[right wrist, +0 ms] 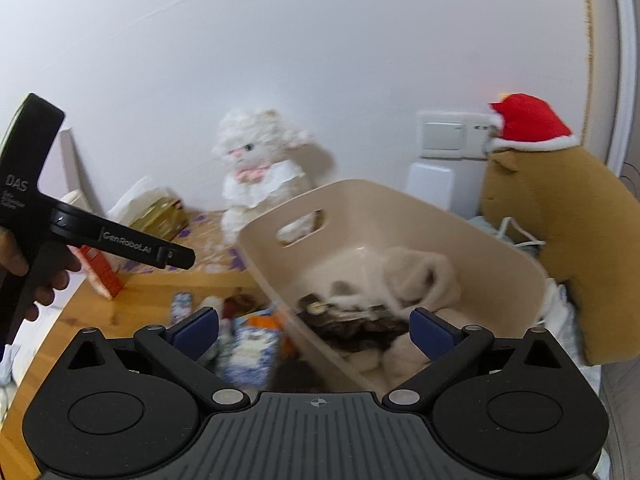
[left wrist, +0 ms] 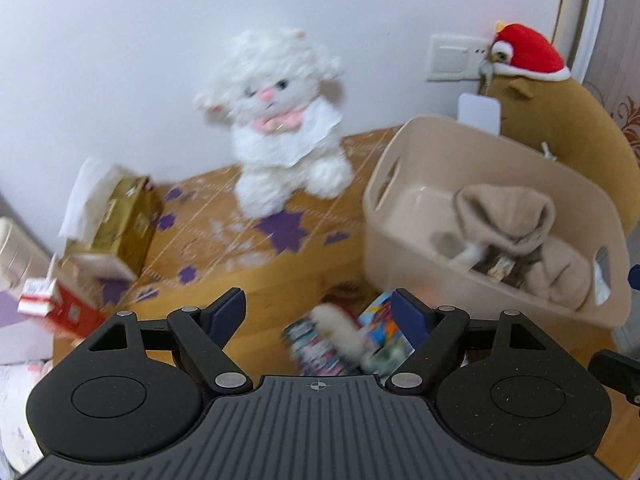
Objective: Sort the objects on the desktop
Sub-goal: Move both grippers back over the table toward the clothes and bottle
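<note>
A: Left wrist view puts your left gripper (left wrist: 318, 312) wide open and holding nothing. Just beyond the jaws, a little right of centre, a small heap lies on the wooden surface (left wrist: 264, 280): a white fuzzy piece (left wrist: 340, 330) on top of some colourful packets (left wrist: 316, 350). It is blurred, so I cannot tell you exactly what each piece is.

B: And your right gripper (right wrist: 316, 334)?

A: Also spread fully, nothing between the pads. It hangs over the near wall of the beige bin (right wrist: 400, 216), which already holds a beige cloth bag (right wrist: 420, 276) and some dark items.

B: Which hand is better placed for that heap?

A: My guess is the left. In the right wrist view the packets (right wrist: 252, 344) sit low and left of the jaws, outside the bin, just beside its near corner. For your left they lie nearly straight ahead and close.

B: Long axis?

A: The fuzzy piece seems to run from upper left to lower right, so you would probably roll the wrist to close across it. The bin stands to the right of the heap, near enough for a short carry.

B: Anything else out there?

A: 2 plush toys: a white cat (left wrist: 280, 120) against the wall and a brown one in a red hat (left wrist: 560, 112) behind the bin. A tissue box (left wrist: 116, 220) sits far left.
</note>
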The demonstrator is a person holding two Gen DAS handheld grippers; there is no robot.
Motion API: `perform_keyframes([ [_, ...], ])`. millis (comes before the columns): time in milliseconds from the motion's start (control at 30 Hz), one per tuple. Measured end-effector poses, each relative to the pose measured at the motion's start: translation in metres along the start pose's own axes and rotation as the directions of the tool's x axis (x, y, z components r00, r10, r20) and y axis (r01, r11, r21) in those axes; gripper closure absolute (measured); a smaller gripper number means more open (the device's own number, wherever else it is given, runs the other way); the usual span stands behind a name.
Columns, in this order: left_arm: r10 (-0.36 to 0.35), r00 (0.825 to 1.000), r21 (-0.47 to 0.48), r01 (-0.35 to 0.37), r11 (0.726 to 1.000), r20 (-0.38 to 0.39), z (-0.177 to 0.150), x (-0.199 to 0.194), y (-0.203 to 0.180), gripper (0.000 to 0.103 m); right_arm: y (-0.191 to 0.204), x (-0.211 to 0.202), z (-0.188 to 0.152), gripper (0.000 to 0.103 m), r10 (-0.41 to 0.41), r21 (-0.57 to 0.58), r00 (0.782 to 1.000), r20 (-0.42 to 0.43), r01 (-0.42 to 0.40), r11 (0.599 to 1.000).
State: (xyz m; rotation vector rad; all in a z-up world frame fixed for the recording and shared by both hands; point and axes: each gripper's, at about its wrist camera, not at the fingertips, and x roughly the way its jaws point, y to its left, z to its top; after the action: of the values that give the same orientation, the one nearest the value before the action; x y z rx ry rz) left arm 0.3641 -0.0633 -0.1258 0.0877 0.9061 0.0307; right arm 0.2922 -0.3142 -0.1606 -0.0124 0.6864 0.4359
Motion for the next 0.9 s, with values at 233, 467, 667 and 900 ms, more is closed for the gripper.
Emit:
perform_keyframes([
  [233,0.009,0.999,-0.023,-0.010,1.000,-0.043,-0.026,-0.001,0.038,0.022,0.040,0.005,-0.020,0.000,0.009,-0.048,0.998,-0.056,-0.012,0.999],
  [467,-0.003,0.995,-0.003,0.003,1.000,-0.098,-0.050,0.007,0.061,0.022,0.063,0.012,-0.043,0.000,0.022,-0.025,0.995,-0.102,-0.024,0.999],
  [667,0.001,0.991,0.024,0.002,1.000,-0.136,-0.067,0.020,0.068,0.022,0.080,0.018,-0.063,0.000,0.017,-0.059,0.988,-0.152,-0.027,0.998],
  [900,-0.048,0.982,-0.004,0.048,0.999,-0.183,-0.080,0.035,0.067,0.022,0.088,0.030,-0.084,0.000,0.016,-0.071,0.974,-0.227,-0.033,0.997],
])
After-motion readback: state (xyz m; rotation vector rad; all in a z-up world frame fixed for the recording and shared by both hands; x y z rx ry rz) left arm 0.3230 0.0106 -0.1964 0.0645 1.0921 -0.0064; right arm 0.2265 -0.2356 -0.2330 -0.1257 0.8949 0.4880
